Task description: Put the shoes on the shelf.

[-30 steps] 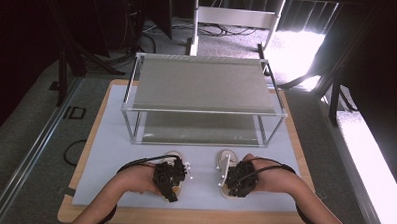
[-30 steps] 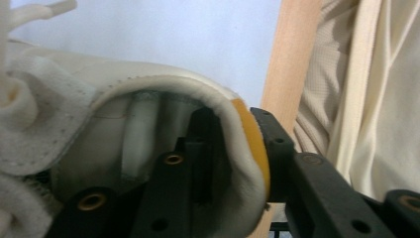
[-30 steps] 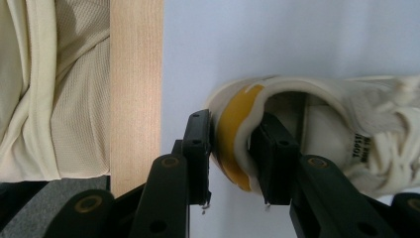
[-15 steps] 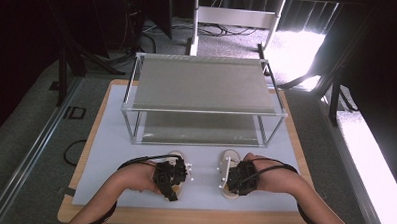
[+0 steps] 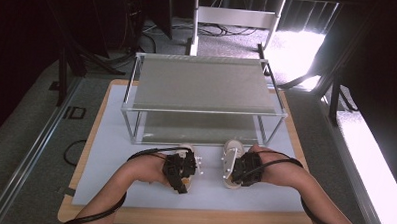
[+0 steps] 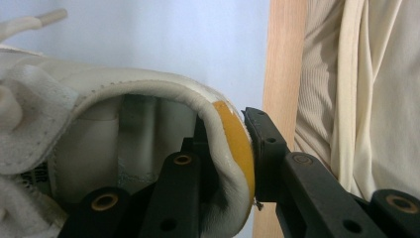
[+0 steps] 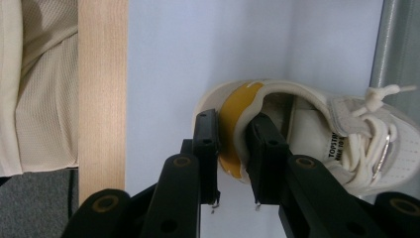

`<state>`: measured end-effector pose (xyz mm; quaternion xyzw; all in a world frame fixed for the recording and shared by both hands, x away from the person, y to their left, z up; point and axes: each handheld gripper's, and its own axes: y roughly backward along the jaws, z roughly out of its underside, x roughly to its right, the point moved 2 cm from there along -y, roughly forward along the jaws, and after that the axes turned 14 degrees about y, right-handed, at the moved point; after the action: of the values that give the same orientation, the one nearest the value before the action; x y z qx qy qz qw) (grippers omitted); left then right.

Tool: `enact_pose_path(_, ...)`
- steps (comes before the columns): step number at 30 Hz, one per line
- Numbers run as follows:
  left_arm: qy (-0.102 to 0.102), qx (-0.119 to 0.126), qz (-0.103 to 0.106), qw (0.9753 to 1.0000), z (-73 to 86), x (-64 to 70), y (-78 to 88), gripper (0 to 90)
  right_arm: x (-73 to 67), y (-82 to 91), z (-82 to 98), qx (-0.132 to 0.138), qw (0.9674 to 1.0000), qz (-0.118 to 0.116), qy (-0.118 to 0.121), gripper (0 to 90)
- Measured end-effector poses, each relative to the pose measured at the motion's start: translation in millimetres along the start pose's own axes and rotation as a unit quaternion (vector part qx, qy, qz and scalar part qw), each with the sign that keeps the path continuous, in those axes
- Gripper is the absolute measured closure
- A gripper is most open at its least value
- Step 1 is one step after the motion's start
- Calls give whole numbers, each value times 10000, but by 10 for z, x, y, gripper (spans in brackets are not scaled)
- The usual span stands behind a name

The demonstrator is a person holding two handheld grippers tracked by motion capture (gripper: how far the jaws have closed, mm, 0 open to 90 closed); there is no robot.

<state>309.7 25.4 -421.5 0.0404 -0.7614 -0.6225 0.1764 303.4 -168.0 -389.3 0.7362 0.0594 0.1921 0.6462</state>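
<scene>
Two white sneakers with yellow heel tabs sit at the near part of the pale mat, toes toward the rack. My left gripper [image 5: 180, 172] is shut on the heel of the left sneaker [image 5: 189, 152]. In the left gripper view, one jaw of my left gripper [image 6: 228, 144] is inside the collar of the left sneaker [image 6: 148, 89] and the other is against the yellow tab. My right gripper [image 5: 240, 169] is shut on the heel of the right sneaker [image 5: 231, 152]. The right gripper view shows my right gripper [image 7: 234, 134] pinching the right sneaker [image 7: 322, 124] the same way. Whether the sneakers are lifted off the mat is unclear.
A two-tier metal shelf rack [image 5: 205, 82] stands on the mat [image 5: 110, 159] just beyond the sneakers, its front posts close to their toes. The wooden table edge [image 5: 183, 217] runs along the near side. A person's beige clothing [image 6: 366, 89] is behind it.
Both hands have edged forward a little toward the rack, carrying the sneakers with them. Both grips are unchanged.
</scene>
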Motion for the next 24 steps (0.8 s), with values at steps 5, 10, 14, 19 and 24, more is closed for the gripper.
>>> enact_pose_path(5, -171, -33, -78, 9998, -128, -12, 25, 769, 25, 12, 5, -7, 10000, 36, 3, 759)
enact_pose_path(10, -599, 41, -339, 9976, -256, -36, 32, 769, 115, 30, 20, 108, 9995, 287, -32, 759)
enact_pose_path(14, -867, 92, -342, 9956, -322, -49, 27, 768, 172, 44, 44, 145, 9994, 292, -99, 758)
enact_pose_path(19, -690, 142, -480, 9964, -416, -179, 5, 767, 218, -5, 100, 104, 9996, 211, -141, 758)
enact_pose_path(24, -609, 168, -578, 9963, -508, -327, -13, 767, 216, -55, 141, 181, 9995, 170, -210, 758)
